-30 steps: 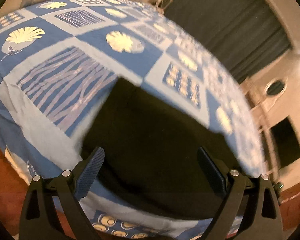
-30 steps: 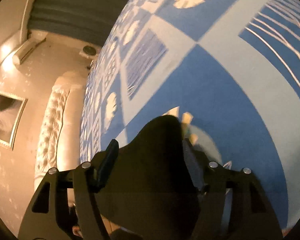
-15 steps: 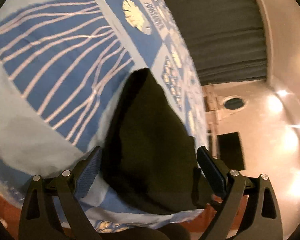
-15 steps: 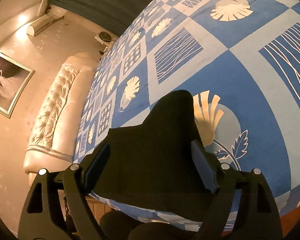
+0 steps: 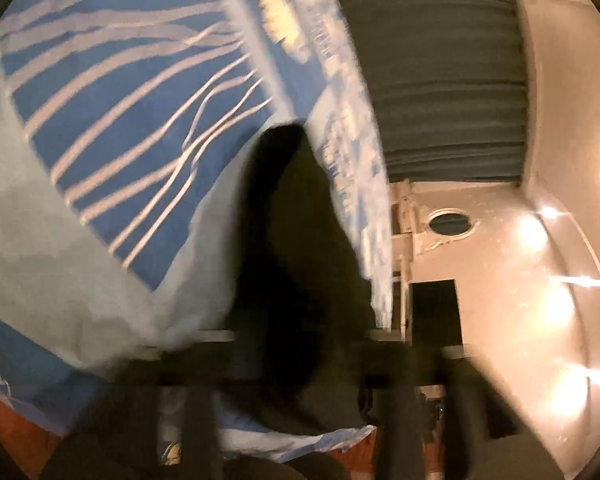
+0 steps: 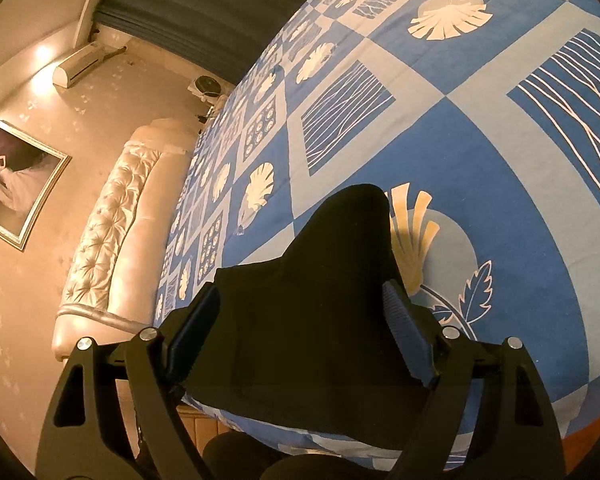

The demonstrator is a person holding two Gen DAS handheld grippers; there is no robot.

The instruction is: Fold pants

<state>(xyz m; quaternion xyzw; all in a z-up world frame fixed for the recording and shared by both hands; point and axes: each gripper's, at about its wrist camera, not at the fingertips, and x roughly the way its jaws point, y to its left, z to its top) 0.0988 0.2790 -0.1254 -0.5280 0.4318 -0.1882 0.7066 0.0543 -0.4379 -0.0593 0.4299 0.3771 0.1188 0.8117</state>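
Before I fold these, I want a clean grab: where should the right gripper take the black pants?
Grip the near edge of the pants at the edge of the bed, coming in low from the foot; the cloth lies flat there, already between the open fingers.

Bed under a blue-and-white patchwork cover filling the right of the right wrist frame; black pants lying directly on it, lower centre, near its edge.

no readable text, labels or numbers
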